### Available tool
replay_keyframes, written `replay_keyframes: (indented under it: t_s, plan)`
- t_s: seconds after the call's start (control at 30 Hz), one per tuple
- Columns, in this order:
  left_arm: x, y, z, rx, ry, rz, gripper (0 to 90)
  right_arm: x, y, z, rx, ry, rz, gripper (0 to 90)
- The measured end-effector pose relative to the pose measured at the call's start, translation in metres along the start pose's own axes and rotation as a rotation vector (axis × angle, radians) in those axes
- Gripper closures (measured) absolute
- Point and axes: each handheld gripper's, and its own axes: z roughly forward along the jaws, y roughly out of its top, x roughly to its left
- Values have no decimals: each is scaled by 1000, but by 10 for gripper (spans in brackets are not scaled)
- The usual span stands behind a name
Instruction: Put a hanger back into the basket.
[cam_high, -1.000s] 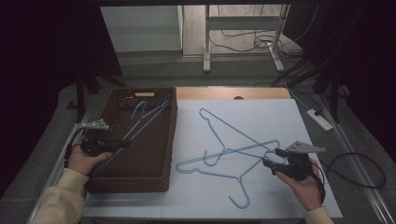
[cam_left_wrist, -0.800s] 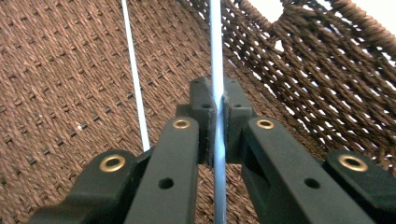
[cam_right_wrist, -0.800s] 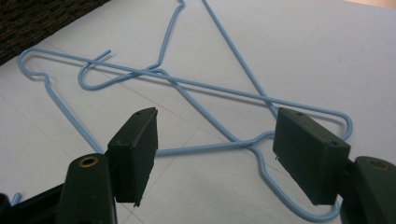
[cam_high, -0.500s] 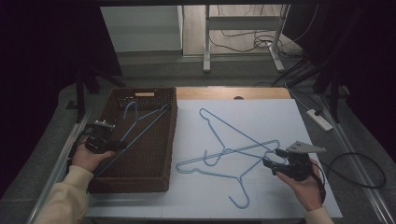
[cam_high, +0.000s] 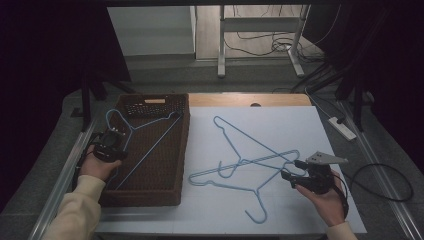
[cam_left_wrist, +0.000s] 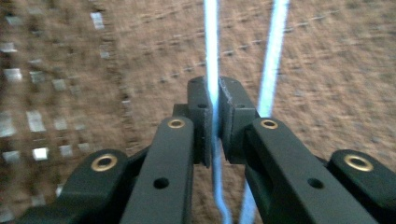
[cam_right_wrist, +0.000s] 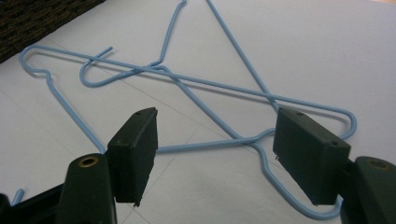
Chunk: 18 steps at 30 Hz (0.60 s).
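Observation:
A light blue wire hanger (cam_high: 150, 134) lies slanted over the dark woven basket (cam_high: 150, 199) at the table's left. My left gripper (cam_high: 112, 143) is at the basket's left rim, shut on this hanger's wire near the hook. In the left gripper view the pads (cam_left_wrist: 233, 100) pinch one blue wire (cam_left_wrist: 211, 37) above the basket's weave. Two more blue hangers (cam_high: 250, 150) lie crossed on the white sheet (cam_high: 300, 125). My right gripper (cam_high: 291, 176) hovers at their right end, open; its jaws (cam_right_wrist: 215, 130) stand wide, with the crossed hangers (cam_right_wrist: 205, 84) on the sheet beyond them.
The basket's far wall (cam_high: 152, 105) has a handle slot. A strip of bare wood (cam_high: 250, 100) shows behind the sheet. A power strip (cam_high: 342, 128) and a black cable (cam_high: 385, 180) lie off the table's right edge.
My left hand has shifted a little and dropped, and its hanger has swung lower and flatter over the basket, hook now toward the left rim. The right hand has kept still.

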Motion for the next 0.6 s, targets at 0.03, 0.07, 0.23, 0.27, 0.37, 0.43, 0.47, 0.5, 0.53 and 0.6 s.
replay_keyframes:
  t_s: [0.03,0.07,0.23,0.27,0.37,0.43,0.47,0.5,0.53,0.6]
  plan:
    - [0,1,1,-3,-9,0,821,0,0,0,1,1,-1,314]
    - [-1,1,0,-8,0,3,812,0,0,0,1,1,-4,314]
    - [-2,0,-4,-44,27,-10,587,0,0,0,2,2,-1,313]
    - [-2,0,-6,-55,31,-15,587,0,0,0,2,2,0,313]
    - [-6,-3,-17,-125,6,-9,414,0,0,-1,2,2,1,313]
    - [-8,-5,-25,-179,-33,-2,375,0,0,-1,2,2,1,313]
    - [-10,-6,-30,-208,-49,3,361,1,0,-1,2,1,0,313]
    - [-10,-6,-30,-208,-49,3,346,1,0,-1,2,1,0,313]
    - [-11,-8,-36,-248,-75,6,337,1,0,-1,0,1,1,313]
    - [-14,-10,-45,-296,-95,14,334,1,0,-1,0,1,1,313]
